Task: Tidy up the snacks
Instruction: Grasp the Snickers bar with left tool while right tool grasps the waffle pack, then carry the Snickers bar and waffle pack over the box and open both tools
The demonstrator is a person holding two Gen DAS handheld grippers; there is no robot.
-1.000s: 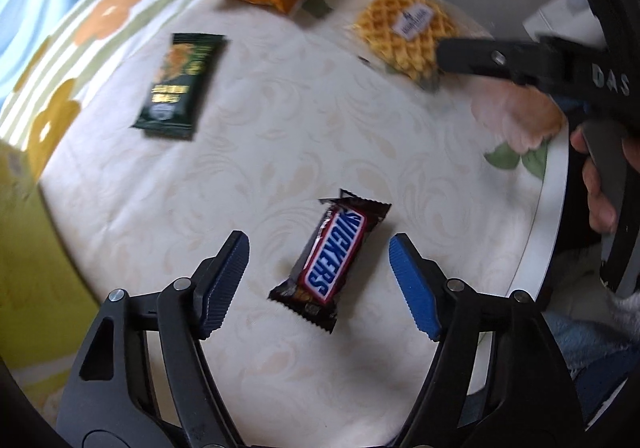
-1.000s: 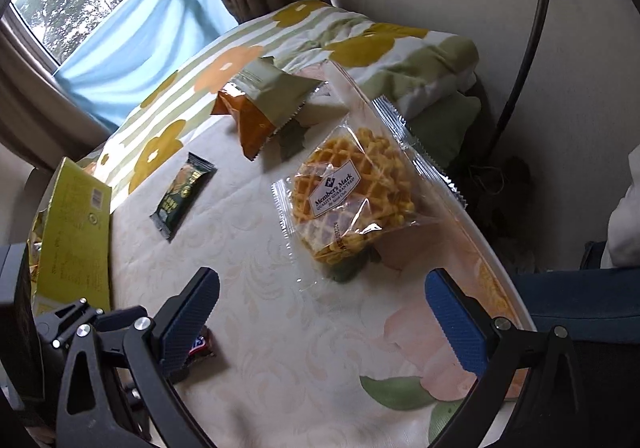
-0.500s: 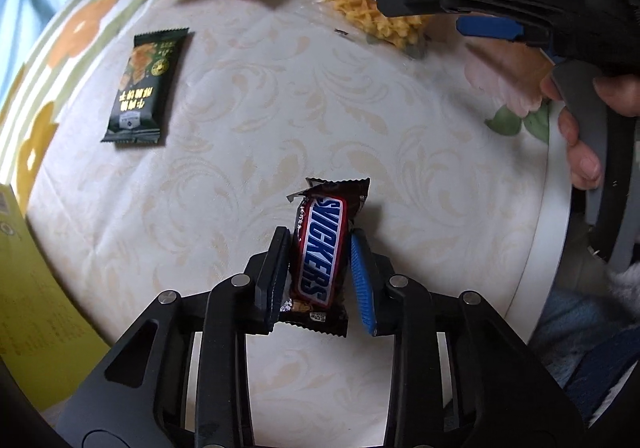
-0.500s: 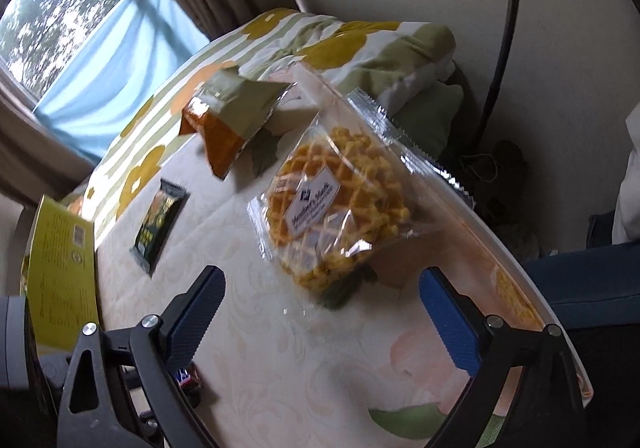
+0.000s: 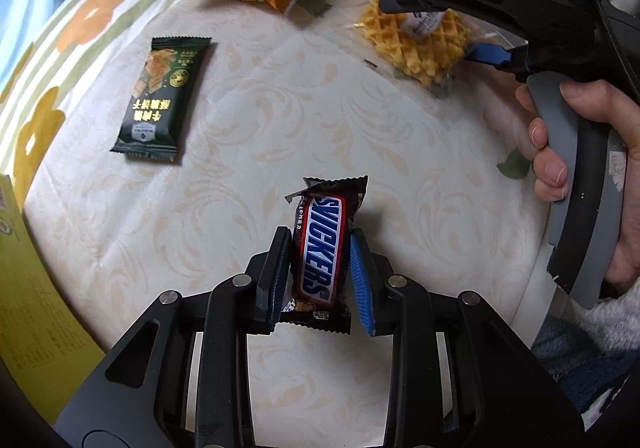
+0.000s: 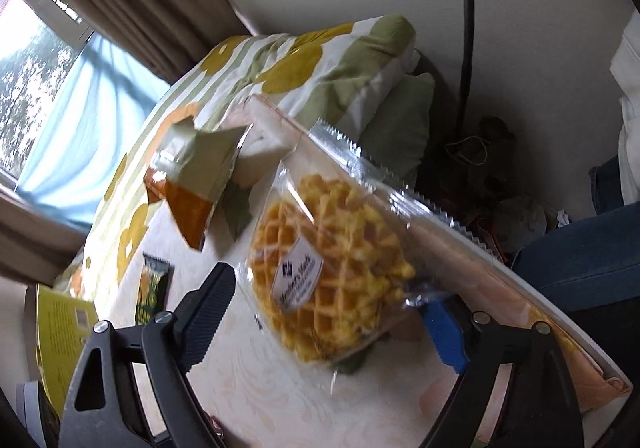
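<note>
Brown Snickers bar (image 5: 322,248), pinched lengthwise in left claw (image 5: 320,274), points away; right claw (image 6: 328,312) closing around waffle pack (image 6: 332,280).

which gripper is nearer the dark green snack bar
Left. The left gripper, shut on the Snickers bar, sits mid-table; the right gripper is across the table, closing around the waffle pack, farther from the green bar.
</note>
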